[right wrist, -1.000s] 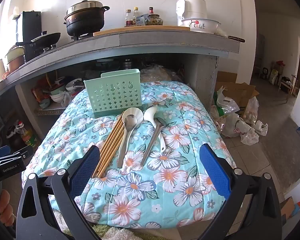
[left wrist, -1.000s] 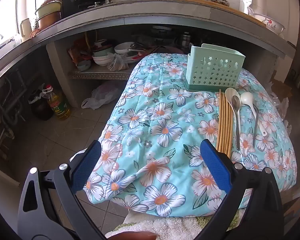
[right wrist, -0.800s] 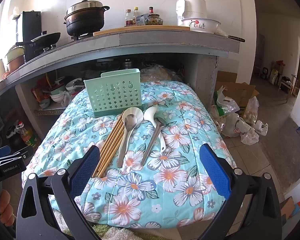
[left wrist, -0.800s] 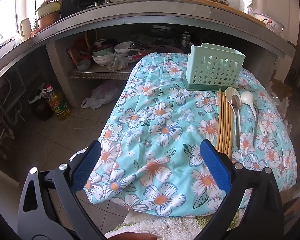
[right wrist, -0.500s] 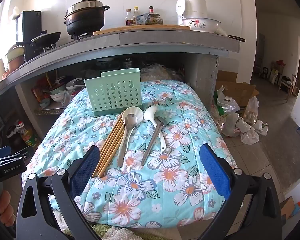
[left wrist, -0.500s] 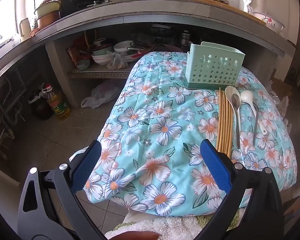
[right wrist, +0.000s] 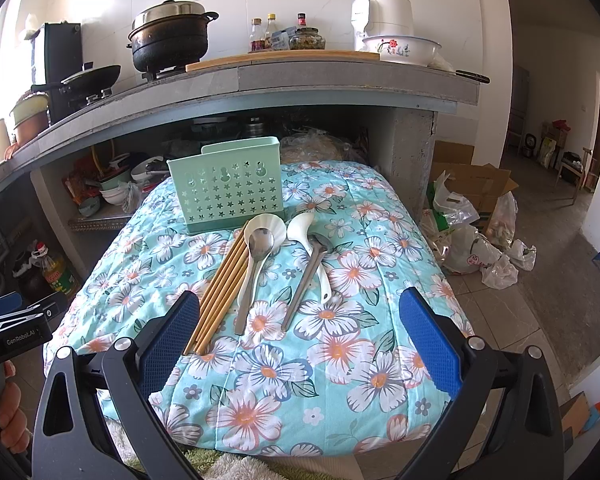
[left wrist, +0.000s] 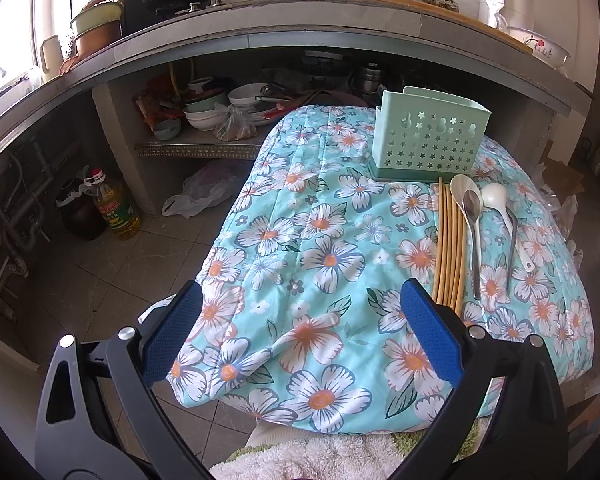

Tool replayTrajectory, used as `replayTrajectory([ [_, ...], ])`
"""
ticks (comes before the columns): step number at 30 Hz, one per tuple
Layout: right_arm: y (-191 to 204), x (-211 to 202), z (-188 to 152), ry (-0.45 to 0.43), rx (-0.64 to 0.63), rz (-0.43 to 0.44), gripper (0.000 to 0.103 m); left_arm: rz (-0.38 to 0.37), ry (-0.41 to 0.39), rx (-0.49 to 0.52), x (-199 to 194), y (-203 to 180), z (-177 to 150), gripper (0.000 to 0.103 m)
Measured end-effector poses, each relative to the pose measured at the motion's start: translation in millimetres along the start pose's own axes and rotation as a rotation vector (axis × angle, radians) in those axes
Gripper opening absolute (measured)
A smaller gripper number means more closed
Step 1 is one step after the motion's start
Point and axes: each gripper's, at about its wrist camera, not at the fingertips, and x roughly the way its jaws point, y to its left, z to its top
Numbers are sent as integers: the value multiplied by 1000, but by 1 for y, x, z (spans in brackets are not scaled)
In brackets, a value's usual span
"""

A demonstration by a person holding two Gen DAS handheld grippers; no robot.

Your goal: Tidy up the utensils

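Both grippers, left (left wrist: 300, 332) and right (right wrist: 300, 336), wide open and empty; chopsticks (right wrist: 220, 284), spoons (right wrist: 256, 256) and holder (right wrist: 226, 190) ahead of right.

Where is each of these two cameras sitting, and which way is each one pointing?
Left wrist view: rides on the left tool, open, looking forward and down over the near left corner of the floral quilted cloth toward the counter shelves; only its blue-padded fingers show.
Right wrist view: rides on the right tool, open, facing the cloth's middle and the counter; the left tool and a hand show at the left edge.
Both see the mint green star-cut plastic caddy, the wooden chopsticks and the spoons.
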Motion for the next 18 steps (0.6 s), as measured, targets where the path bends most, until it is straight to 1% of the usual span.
replayTrajectory([
  [18, 0, 0, 0, 0, 1, 0, 97, 3, 5, -2, 1, 1, 0, 96],
])
